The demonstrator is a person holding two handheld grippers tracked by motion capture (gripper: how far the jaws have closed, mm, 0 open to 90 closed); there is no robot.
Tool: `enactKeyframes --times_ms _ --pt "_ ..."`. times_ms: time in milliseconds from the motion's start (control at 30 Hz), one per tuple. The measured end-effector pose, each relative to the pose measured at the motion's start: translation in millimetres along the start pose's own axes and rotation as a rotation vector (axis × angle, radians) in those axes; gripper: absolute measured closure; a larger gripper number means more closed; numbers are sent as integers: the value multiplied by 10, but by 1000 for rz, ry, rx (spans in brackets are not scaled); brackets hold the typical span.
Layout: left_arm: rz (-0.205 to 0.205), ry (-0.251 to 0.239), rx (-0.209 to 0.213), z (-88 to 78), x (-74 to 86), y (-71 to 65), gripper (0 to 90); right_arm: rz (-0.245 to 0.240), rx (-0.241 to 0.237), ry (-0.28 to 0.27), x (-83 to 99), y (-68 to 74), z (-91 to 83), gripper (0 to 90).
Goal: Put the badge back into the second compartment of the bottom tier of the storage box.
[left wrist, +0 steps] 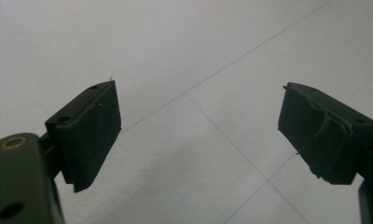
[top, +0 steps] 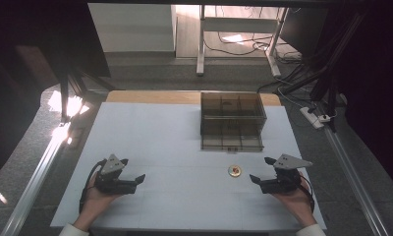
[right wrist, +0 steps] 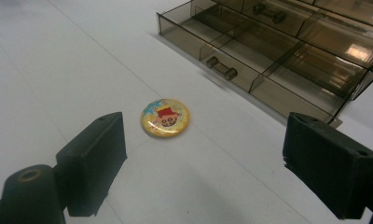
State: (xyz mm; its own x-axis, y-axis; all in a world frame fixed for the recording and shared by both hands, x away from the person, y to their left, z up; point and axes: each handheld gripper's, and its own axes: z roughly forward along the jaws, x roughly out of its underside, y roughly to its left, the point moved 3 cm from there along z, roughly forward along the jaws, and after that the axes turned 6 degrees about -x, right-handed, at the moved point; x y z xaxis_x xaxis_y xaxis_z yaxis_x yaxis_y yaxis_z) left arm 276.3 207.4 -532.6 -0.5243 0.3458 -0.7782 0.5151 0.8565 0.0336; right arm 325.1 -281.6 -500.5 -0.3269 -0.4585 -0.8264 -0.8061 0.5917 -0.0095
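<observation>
White covering lay over the desk (top: 150, 132), which took the middle of the high view, with grey floor around it and dark equipment at the left and right edges. At the top of the frame stood a pale cabinet and the legs of another stand, with cables on the floor.

On the desk, in the upper right part of its surface, sat a smoky clear drawer box (top: 232, 120). Its lower drawer was pulled out toward the person, and the dividers inside were visible. In the right gripper view the box (right wrist: 287, 51) filled the upper right of the frame, and the open drawer showed a small bar handle on its front.

A round badge (top: 235, 170) lay on the desk just below the box, apart from it, in the lower middle of the high view. In the right gripper view the badge (right wrist: 165, 117) was yellow with a small cartoon figure in a red hat, and it lay flat, left of center.

The left claw (top: 133, 169) was in the lower left of the high view, held by a hand, and its jaws stood wide with nothing between them. In the left gripper view the left claw (left wrist: 198, 130) was over bare white desk.

The right claw (top: 262, 169) was in the lower right, also wide and empty. In its own view the right claw (right wrist: 203, 158) was near the badge, not touching it.
</observation>
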Motion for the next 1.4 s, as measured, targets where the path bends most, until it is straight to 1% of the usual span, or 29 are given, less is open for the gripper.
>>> enactKeyframes --times_ms 33,233,367,433,467,567,700,800,1033,1067,1200,1300,1400 --pt "-1 -1 1 -2 -1 -1 136 -5 5 11 -39 6 -5 133" --pt "-1 0 3 0 -6 -4 136 -1 13 17 -136 22 0 144" --pt "-3 1 3 2 -5 -2 136 0 3 23 -170 25 25 146" --pt "-3 1 3 3 -4 -3 136 1 -1 33 -183 27 47 146" --pt "-3 2 2 4 -4 -4 136 0 -10 45 -193 34 68 146" --pt "0 3 2 7 -3 -5 136 -4 -6 56 -203 44 89 146" --pt "1 4 2 11 1 -4 136 -9 -15 63 -236 61 136 150" --pt "1 6 1 15 6 -3 136 -25 -17 87 -276 67 216 152" --pt "-4 3 4 8 5 -1 136 -31 -28 113 -341 67 343 153" --pt "-4 3 5 8 5 -1 136 -33 -33 120 -361 64 383 156" --pt "-1 4 4 11 8 -1 135 -39 -37 131 -378 60 455 165" --pt "-1 6 5 12 10 -3 135 -35 -43 139 -385 58 494 165" --pt "1 6 7 14 8 -7 135 -40 -50 159 -413 58 571 166"
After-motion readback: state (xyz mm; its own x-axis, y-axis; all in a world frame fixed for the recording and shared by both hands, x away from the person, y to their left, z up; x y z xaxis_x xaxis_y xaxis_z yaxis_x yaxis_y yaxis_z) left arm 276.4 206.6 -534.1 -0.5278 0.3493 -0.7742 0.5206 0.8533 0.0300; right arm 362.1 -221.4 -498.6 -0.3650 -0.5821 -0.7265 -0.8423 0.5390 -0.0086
